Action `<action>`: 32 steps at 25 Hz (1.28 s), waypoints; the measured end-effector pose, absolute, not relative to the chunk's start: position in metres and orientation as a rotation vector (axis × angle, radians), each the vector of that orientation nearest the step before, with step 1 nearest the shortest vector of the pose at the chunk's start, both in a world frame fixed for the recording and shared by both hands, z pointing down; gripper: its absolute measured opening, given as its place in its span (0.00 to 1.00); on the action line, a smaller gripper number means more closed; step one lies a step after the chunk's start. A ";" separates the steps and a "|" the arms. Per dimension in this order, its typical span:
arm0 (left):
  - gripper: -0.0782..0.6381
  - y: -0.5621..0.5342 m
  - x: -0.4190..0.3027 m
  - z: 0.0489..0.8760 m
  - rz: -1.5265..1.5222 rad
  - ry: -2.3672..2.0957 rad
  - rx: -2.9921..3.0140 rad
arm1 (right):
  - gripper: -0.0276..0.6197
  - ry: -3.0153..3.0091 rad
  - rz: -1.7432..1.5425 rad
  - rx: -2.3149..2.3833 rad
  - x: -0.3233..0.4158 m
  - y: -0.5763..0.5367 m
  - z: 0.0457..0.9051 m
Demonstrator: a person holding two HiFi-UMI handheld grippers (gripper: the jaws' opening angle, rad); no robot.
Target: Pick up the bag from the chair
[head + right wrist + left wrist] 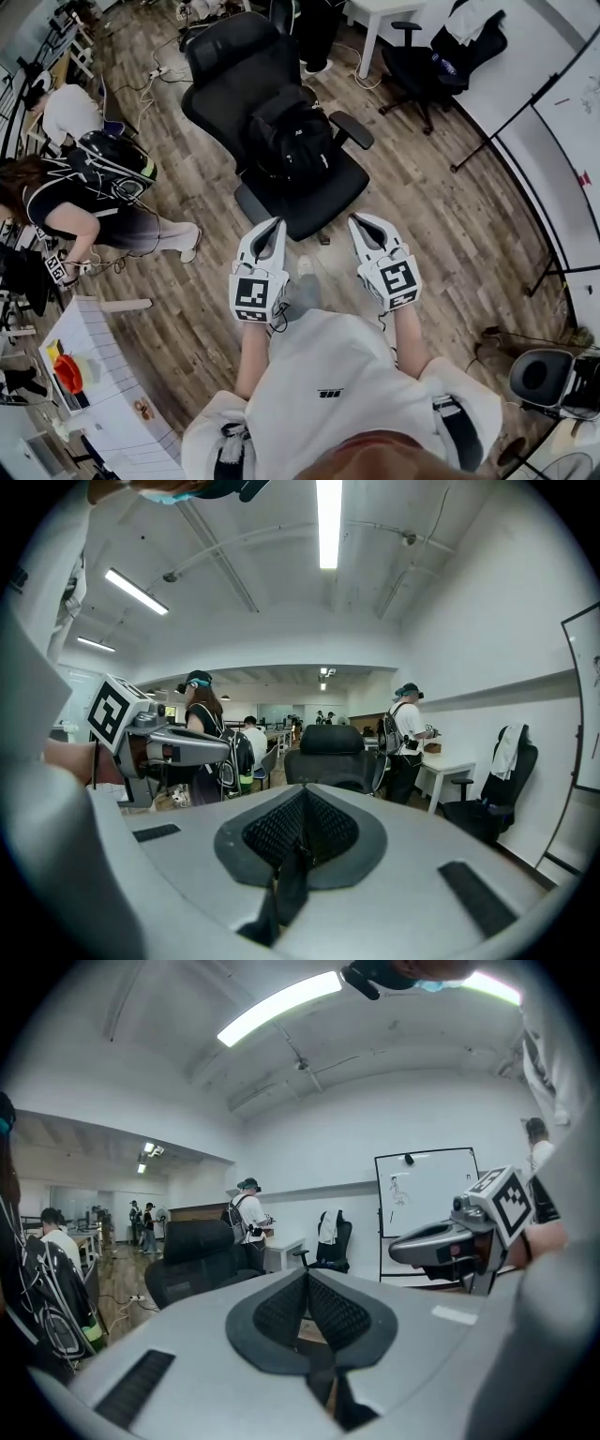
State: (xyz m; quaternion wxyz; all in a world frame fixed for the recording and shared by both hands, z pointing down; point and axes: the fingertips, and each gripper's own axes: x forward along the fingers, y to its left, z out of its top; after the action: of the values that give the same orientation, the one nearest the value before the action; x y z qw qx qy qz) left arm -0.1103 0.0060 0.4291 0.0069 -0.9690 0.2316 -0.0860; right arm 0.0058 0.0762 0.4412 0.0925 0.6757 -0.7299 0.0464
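I was working in an open-plan office. A black swivel chair [228,54] stood on a wood-plank floor [441,216], with a second swivel chair [417,66] and a white desk [380,11] beyond it, a whiteboard [574,112] off to its right, and strip lights [328,517] overhead.

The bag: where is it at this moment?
Head view: the black bag sits on the black office chair, upper centre, just beyond the left gripper and right gripper, touched by neither.
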 end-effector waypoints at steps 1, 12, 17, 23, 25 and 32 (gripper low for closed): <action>0.12 -0.003 -0.107 0.430 -0.270 0.722 -3.035 | 0.04 -2.165 0.144 2.006 0.009 0.067 0.442; 0.13 -0.100 -0.081 0.444 -0.302 0.658 -3.067 | 0.04 -2.137 0.196 1.996 0.028 -0.036 0.453; 0.12 -0.137 -0.069 0.452 -0.322 0.623 -3.092 | 0.04 -2.118 0.216 2.002 0.039 -0.077 0.457; 0.12 -0.181 -0.054 0.467 -0.348 0.586 -3.116 | 0.04 -2.090 0.240 2.007 0.053 -0.121 0.468; 0.13 -0.193 -0.051 0.474 -0.354 0.582 -3.129 | 0.04 -2.075 0.252 2.010 0.057 -0.133 0.474; 0.12 -0.223 -0.042 0.501 -0.402 0.588 -3.145 | 0.04 -2.038 0.299 2.017 0.071 -0.159 0.493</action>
State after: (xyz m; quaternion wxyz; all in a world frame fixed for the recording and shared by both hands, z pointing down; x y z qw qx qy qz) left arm -0.0418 -0.2227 0.5008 -0.0415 -0.9745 0.1821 -0.1246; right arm 0.0709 -0.1592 0.4931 0.1291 0.6937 -0.7011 0.1028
